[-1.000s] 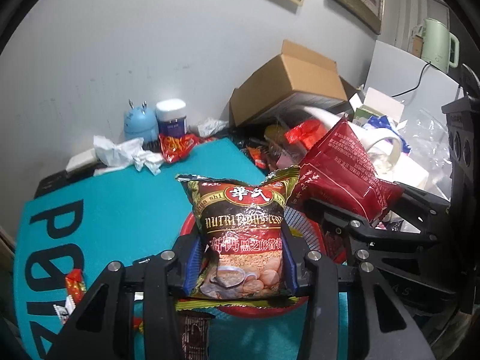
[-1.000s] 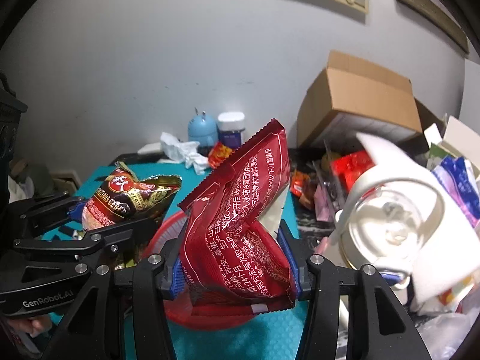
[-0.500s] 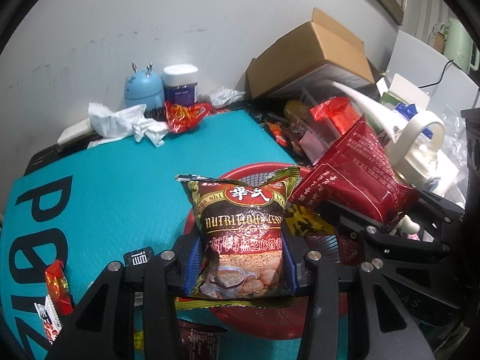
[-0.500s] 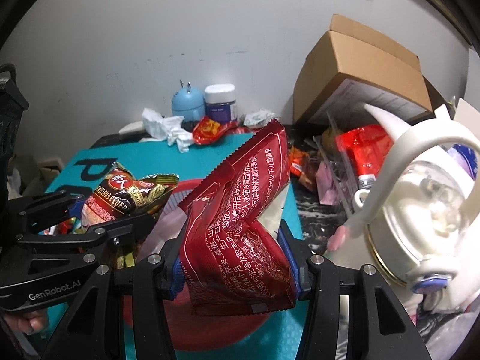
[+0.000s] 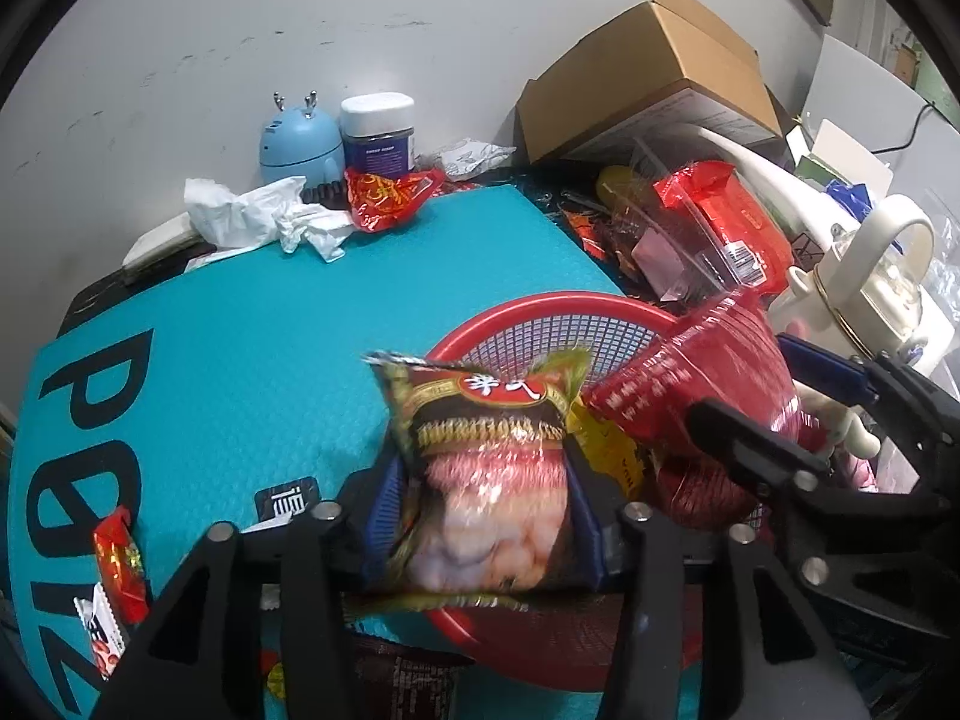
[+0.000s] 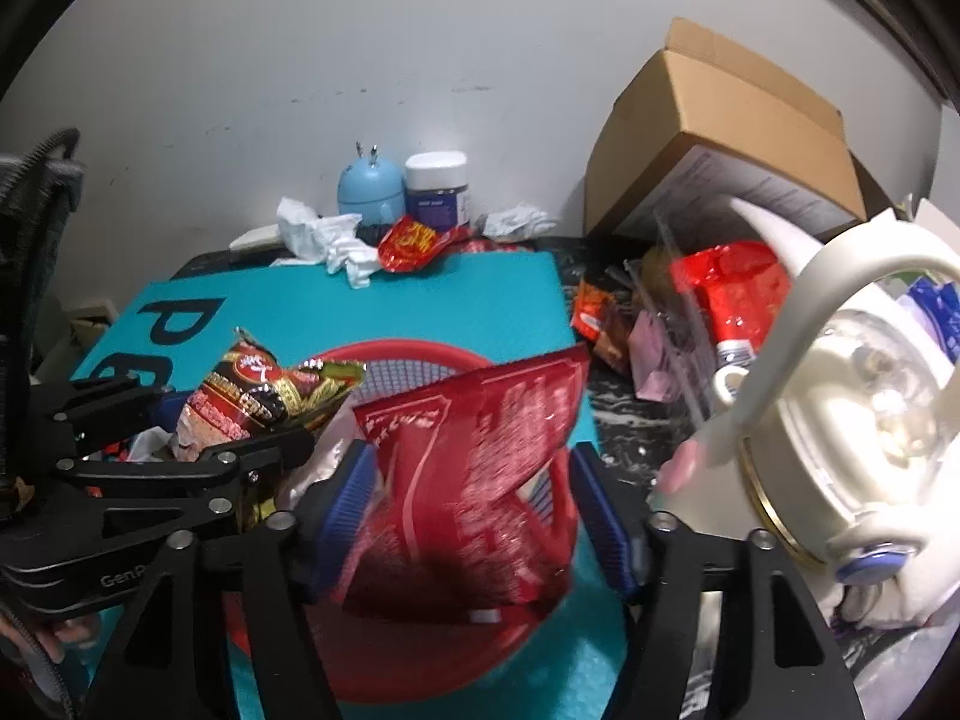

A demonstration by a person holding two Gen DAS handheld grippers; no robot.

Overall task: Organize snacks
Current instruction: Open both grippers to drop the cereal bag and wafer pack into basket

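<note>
A red mesh basket (image 5: 558, 315) (image 6: 420, 354) sits on the teal mat (image 5: 240, 348). My left gripper (image 5: 483, 504) is shut on a brown cereal packet (image 5: 486, 450) and holds it over the basket's near rim; the packet also shows in the right wrist view (image 6: 264, 396). My right gripper (image 6: 474, 498) has its jaws spread apart, and a red snack bag (image 6: 480, 480) hangs blurred between them, touching only the left pad, over the basket. The red bag shows in the left wrist view (image 5: 708, 378).
Behind the mat are a blue gadget (image 5: 300, 141), a jar (image 5: 378, 126), crumpled tissue (image 5: 264, 216) and a red packet (image 5: 384, 198). A cardboard box (image 5: 648, 66), a clear bin with red packets (image 5: 714, 222) and a white kettle (image 6: 870, 420) crowd the right. Small packets (image 5: 117, 564) lie at the mat's left.
Both grippers have moved forward and down over the red basket. My right jaws have opened and the red bag is slipping down, blurred. The left still grips the cereal packet.
</note>
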